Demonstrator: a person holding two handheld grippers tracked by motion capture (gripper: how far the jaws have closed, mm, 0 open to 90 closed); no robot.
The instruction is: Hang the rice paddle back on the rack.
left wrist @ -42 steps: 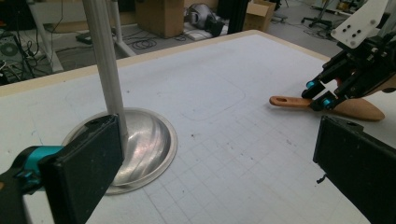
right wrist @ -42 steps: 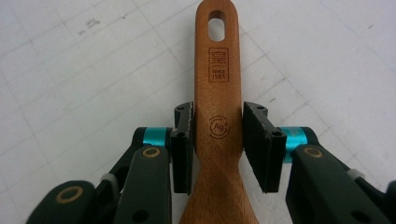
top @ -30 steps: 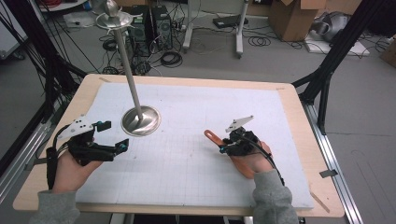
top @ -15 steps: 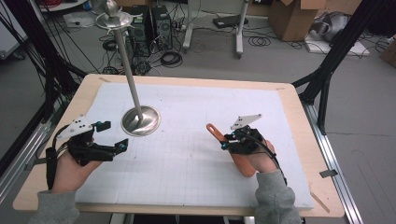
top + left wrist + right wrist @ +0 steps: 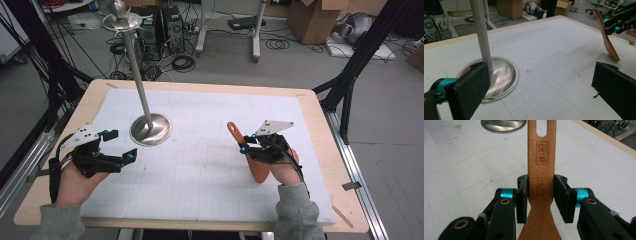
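Since the wooden spatula (image 5: pixel 541 157) looked light and stiff, my right gripper (image 5: pixel 541 195) clamped its handle; left gripper (image 5: pixel 541 92) gaped empty.

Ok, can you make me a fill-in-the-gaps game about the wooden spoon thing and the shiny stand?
1. The right gripper is shut on a wooden ____.
2. The handle of the spatula has a long ____ cut through its end.
3. The left gripper has its jaws ____ and holds nothing.
4. The tall pole rises from a round ____ base.

Missing words: spatula; slot; open; metal
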